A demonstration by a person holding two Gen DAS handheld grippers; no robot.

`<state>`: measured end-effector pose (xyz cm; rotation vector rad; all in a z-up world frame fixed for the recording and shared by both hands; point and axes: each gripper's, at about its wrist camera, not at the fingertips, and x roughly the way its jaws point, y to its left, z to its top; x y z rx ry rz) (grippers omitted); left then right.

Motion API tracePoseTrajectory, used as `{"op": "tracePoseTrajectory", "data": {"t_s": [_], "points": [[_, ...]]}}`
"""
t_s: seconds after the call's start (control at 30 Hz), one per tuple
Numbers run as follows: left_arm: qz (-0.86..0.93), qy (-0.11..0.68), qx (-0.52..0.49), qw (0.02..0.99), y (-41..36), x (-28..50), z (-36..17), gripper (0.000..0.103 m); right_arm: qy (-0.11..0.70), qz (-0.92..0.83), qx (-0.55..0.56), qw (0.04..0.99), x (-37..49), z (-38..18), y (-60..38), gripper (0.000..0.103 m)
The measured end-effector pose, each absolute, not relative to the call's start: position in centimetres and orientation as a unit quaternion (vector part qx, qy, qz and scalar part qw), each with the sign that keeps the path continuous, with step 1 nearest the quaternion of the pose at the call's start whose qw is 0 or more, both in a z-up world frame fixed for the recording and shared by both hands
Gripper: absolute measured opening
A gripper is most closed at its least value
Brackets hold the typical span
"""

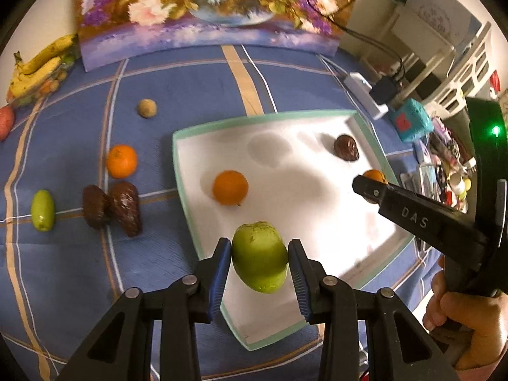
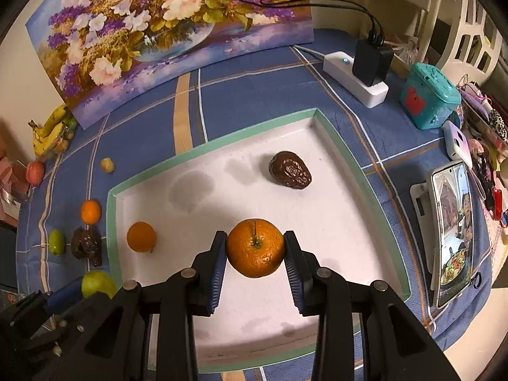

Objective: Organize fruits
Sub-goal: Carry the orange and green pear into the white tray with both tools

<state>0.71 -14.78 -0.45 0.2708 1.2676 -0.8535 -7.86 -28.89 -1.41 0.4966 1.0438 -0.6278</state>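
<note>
My left gripper [image 1: 259,255] is shut on a green fruit [image 1: 259,255], held above the near left corner of the white tray [image 1: 317,222] with a mint rim. My right gripper [image 2: 255,247] is shut on an orange [image 2: 255,247] over the tray [image 2: 317,222]. Inside the tray lie another orange [image 1: 230,188] [image 2: 141,236] and a dark wrinkled fruit [image 1: 346,147] [image 2: 290,170]. On the blue checked cloth left of the tray lie an orange [image 1: 121,161], two dark wrinkled fruits [image 1: 111,206], a small green fruit [image 1: 42,210] and a small tan fruit [image 1: 147,108].
A flower painting [image 2: 165,31] leans at the back. Bananas [image 1: 38,66] and a reddish fruit [image 1: 4,120] lie far left. A white power strip [image 2: 355,77] with chargers, a teal box [image 2: 428,95] and a propped phone [image 2: 451,231] stand on the right.
</note>
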Motion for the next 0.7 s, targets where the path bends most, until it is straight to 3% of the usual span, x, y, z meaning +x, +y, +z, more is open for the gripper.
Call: {"op": "tracePoseTrajectory", "data": {"t_s": [0.7], "points": [[-0.351, 0.604, 0.164, 0.697, -16.2, 0.1, -5.0, 0.040, 0.550, -0.288, 0.235, 0.748, -7.0, -6.6, -29.6, 0.037]]}}
